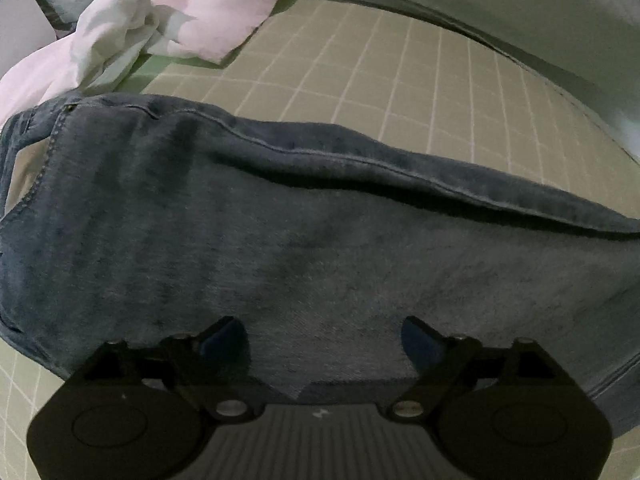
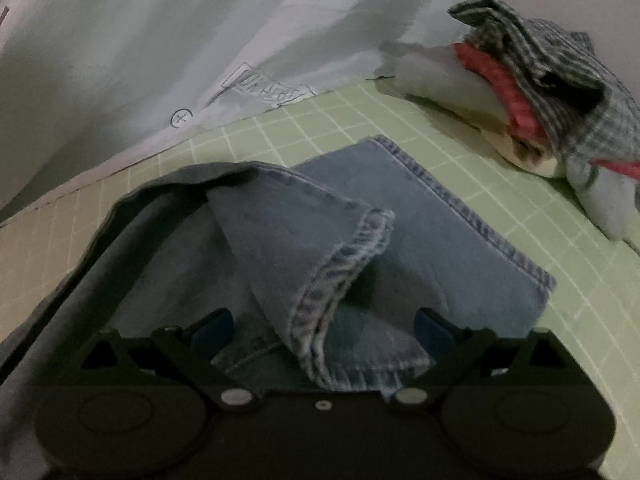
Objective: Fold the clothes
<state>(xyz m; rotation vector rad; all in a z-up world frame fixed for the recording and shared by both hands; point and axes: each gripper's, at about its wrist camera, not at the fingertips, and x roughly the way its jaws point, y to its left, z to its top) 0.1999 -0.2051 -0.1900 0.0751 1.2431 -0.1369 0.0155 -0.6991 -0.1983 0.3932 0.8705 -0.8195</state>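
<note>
Right now both tongs hover low over denim on a green sheet with a white grid.

From the left wrist view, the left gripper [image 1: 324, 336] has its two blue-padded fingers [image 1: 220, 334] spread wide, with nothing between them but the cloth lying below. The jeans [image 1: 304, 248] fill the middle of this view, a broad dark blue-grey band running from 9 o'clock to 3 o'clock. A stitched seam [image 1: 360, 162] runs along its far edge, dropping toward 3 o'clock. Whether the pads touch the cloth I cannot tell. Beyond the jeans, the green checked sheet [image 1: 400, 80] stretches toward 1 o'clock. A crumpled white garment [image 1: 160, 28] lies at 11 o'clock, its near end reaching the corner of the jeans.

From the right wrist view, the right gripper [image 2: 324, 330] is likewise wide open and holds nothing. A leg end of the jeans [image 2: 432, 216] lies flat on the sheet [image 2: 540, 208] toward 1 o'clock. A second leg is turned over on top of it, and its frayed hem [image 2: 340, 272] comes down between the open fingers [image 2: 214, 326] toward 6 o'clock. A pale cloth [image 2: 200, 40] rises behind from 10 to 12 o'clock. A heap of clothes [image 2: 560, 80], with a grey plaid piece over something red and something white, sits at 2 o'clock, well apart from the jeans.
</note>
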